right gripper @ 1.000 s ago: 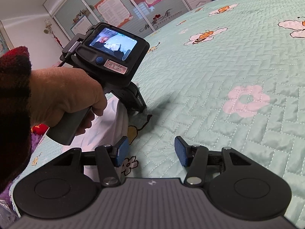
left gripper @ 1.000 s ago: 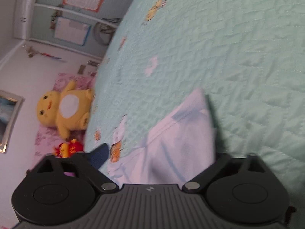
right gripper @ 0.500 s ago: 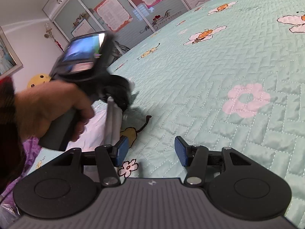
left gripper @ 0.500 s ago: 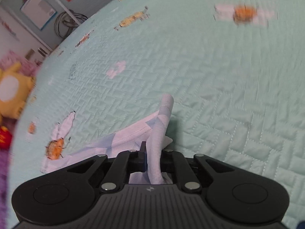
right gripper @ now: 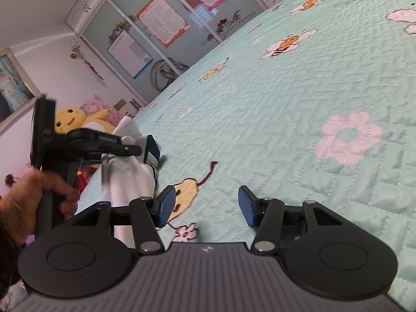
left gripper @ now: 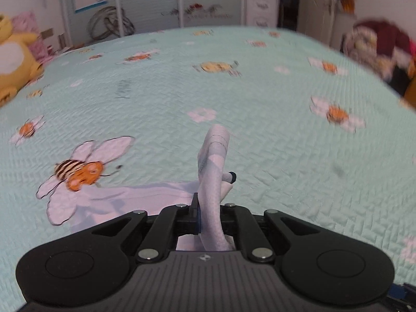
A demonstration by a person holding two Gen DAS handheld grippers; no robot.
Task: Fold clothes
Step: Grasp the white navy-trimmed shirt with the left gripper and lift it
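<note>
Left gripper (left gripper: pixel 209 215): jaws closed on a fold of the garment (left gripper: pixel 213 182); the pinched cloth stands up between the fingers as a narrow upright ridge. In the right wrist view the same gripper (right gripper: pixel 130 153) is seen from the side, carried by the left hand (right gripper: pixel 28 202), with cloth hanging from its tip.

Garment: pale, whitish-lilac fabric with a dark blue trim (right gripper: pixel 153 150). One part is lifted by the left gripper; the rest is spread on the quilt (left gripper: pixel 260 98), lying over a bee motif (left gripper: pixel 78 171) at its left side. A small dark-tipped end is seen just right of the raised ridge.

Right gripper (right gripper: pixel 203 206): jaws parted, blue pads (right gripper: pixel 245 206) well apart, nothing held. It is placed above the quilt, just right of the hanging cloth, with a small flower motif (right gripper: pixel 186 231) between the fingers.

Quilt: mint green, stitched in a zigzag pattern, printed with bees and flowers; a pink flower (right gripper: pixel 348 137) is seen at right.

Surroundings: a yellow plush toy (right gripper: pixel 75 122) beyond the bed edge; posters (right gripper: pixel 162 20) on the wall panels. A dark red heap (left gripper: pixel 377 44) at far right is too blurred to be identified.
</note>
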